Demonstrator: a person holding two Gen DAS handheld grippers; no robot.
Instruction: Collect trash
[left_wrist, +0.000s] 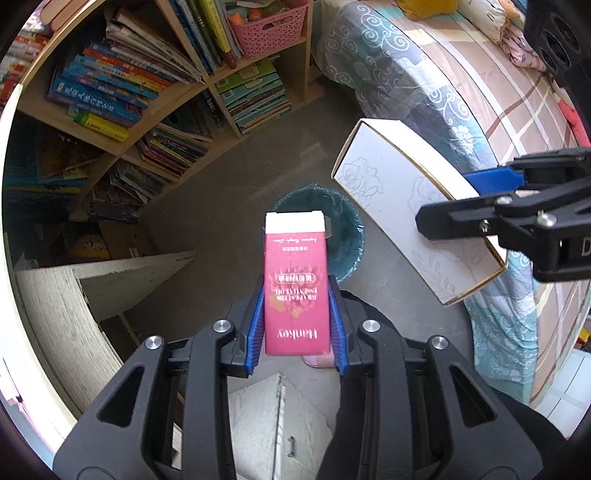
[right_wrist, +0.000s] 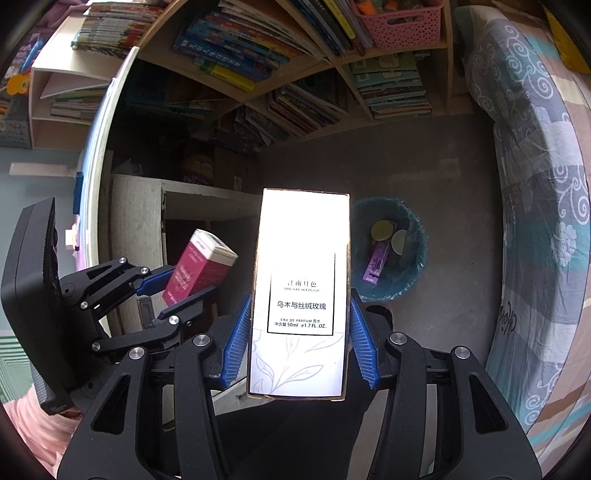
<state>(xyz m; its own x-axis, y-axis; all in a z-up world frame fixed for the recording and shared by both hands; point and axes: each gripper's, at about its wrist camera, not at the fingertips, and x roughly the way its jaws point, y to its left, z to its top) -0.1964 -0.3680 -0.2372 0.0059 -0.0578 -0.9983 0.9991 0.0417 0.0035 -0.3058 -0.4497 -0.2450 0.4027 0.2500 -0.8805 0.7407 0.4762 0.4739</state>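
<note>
A pink carton (left_wrist: 295, 266) with a white top stands upright between the blue pads of my left gripper (left_wrist: 296, 284), which is shut on it and points down over the floor. Just beyond its top sits a round trash bin (left_wrist: 349, 236) with a teal liner. My right gripper (right_wrist: 301, 295) is shut on a tall white perfume box (right_wrist: 301, 251) with gold edges. The bin (right_wrist: 415, 258) lies right of that box and holds two round discs and a purple packet. The right wrist view also shows the left gripper (right_wrist: 186, 284) and pink carton (right_wrist: 207, 262) at the left.
A wooden bookshelf (left_wrist: 122, 96) packed with books and a pink basket (left_wrist: 269, 26) fills the back. A bed with a patterned quilt (left_wrist: 461, 92) runs along the right. A white desk edge (left_wrist: 55, 314) is at the left. A dark trouser leg (right_wrist: 295, 435) is below the grippers.
</note>
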